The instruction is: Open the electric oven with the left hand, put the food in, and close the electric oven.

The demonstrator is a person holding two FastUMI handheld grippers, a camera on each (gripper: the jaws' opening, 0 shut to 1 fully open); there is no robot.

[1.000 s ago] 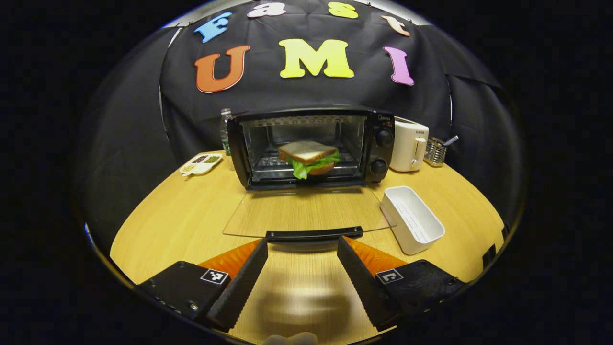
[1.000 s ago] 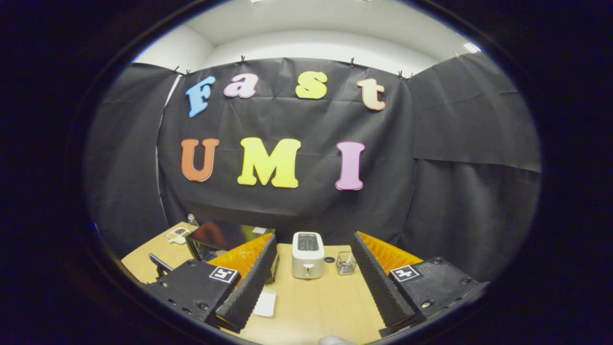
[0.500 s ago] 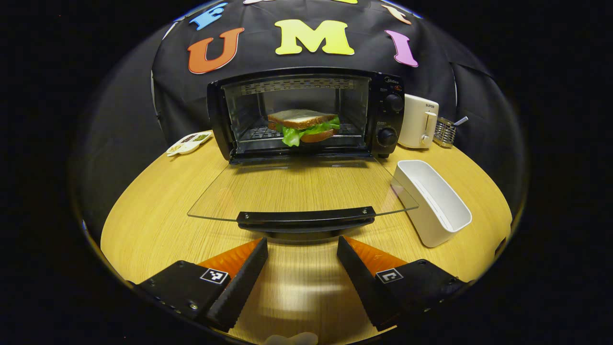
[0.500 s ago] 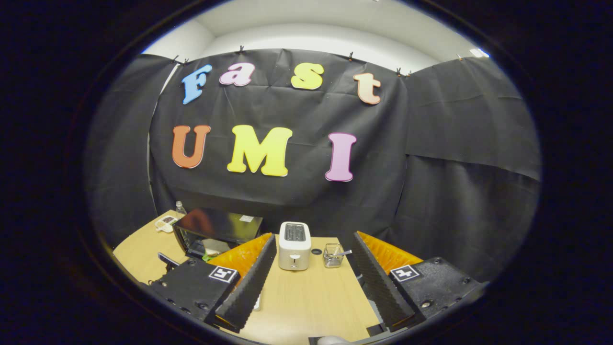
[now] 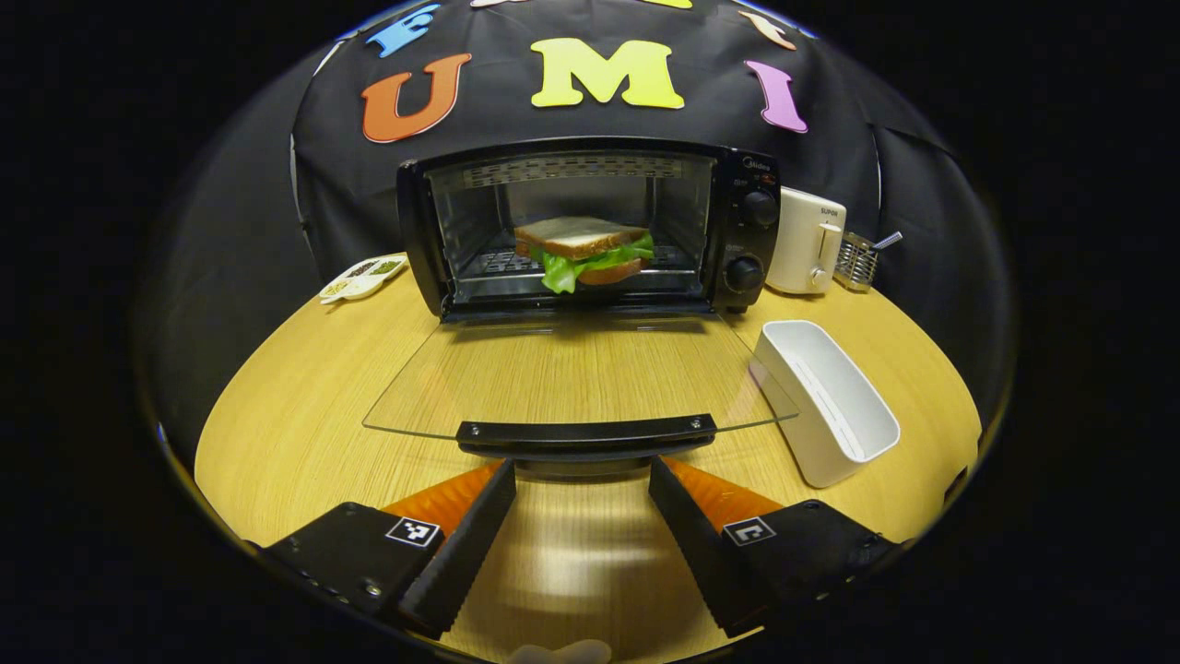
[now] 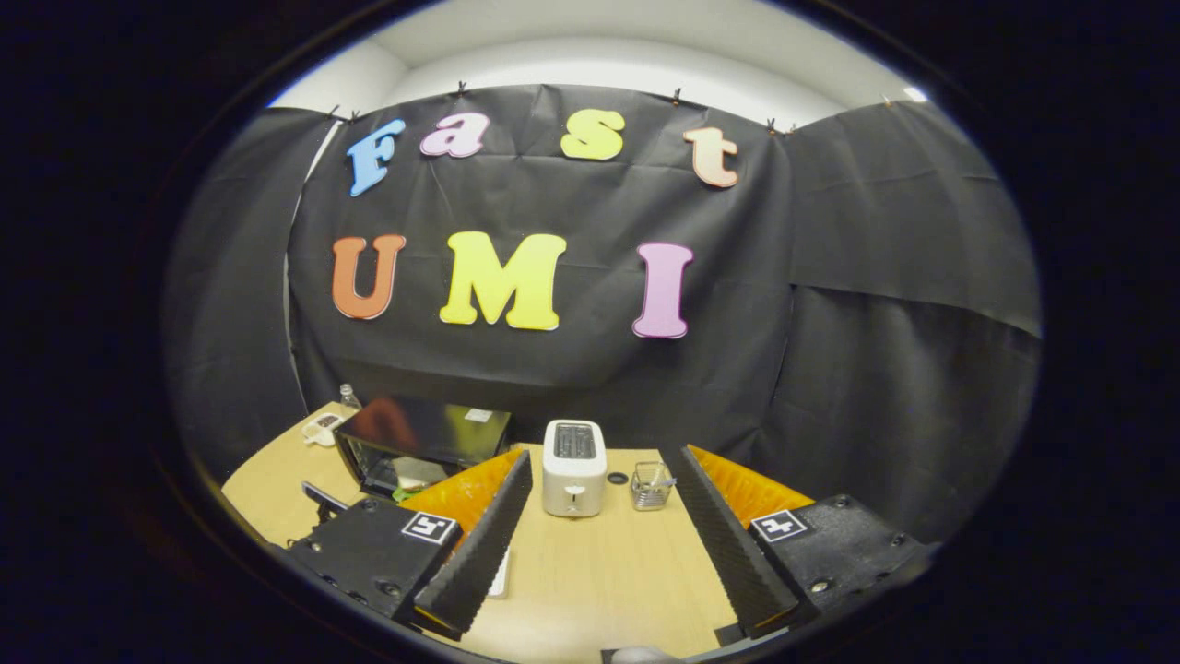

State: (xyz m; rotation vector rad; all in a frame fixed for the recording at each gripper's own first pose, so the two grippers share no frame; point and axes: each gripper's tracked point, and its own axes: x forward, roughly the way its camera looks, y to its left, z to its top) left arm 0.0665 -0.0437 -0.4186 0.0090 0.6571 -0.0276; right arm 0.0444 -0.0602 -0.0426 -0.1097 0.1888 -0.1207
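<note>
The electric oven [image 5: 590, 226] stood open straight ahead of the left gripper [image 5: 581, 480], its glass door [image 5: 576, 373] lowered flat over the worktop [image 5: 295, 397] and the door's black handle [image 5: 586, 432] lying just beyond the fingertips, across the gap between them. The fingers [image 5: 461, 544] were spread apart and grasped nothing, held low and level over the wood. Beyond the door, a sandwich [image 5: 583, 249] with lettuce sat on the rack inside the oven. A white tray [image 5: 830, 406] lay ahead and to the right of the fingers, with a white toaster [image 5: 807, 242] and a wire basket [image 5: 855, 263] farther back; a small dish [image 5: 362, 277] sat ahead to the left. The right gripper [image 6: 599, 516] was held higher and angled up toward the booth's wall, its fingers [image 6: 475, 553] also parted and empty, framing the toaster [image 6: 573, 455] between them, with the oven [image 6: 419, 443] ahead of the left finger.
</note>
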